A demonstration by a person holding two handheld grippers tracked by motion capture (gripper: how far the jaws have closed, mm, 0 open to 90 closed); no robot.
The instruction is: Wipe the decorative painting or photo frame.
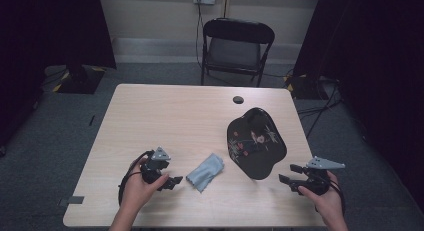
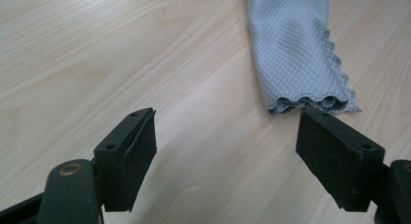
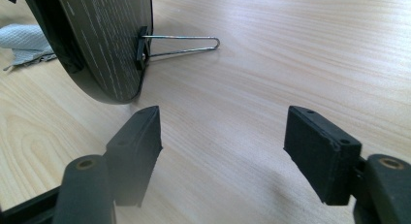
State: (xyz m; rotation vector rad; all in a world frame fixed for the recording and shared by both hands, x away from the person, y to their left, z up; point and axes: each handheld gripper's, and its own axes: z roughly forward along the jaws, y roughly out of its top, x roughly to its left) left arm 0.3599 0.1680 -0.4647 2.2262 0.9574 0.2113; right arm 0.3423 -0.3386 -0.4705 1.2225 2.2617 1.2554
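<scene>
Jaws of left gripper [image 2: 225, 136] and right gripper [image 3: 223, 136] gape wide, empty — grey cloth [image 2: 295, 49] just ahead of the left.

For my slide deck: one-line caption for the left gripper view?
Open left gripper poised over the wooden table, its right jaw beside the folded grey cloth.

Grey cloth [image 1: 205, 171] folded flat, black painted plate [image 1: 255, 143] propped upright beside
</scene>
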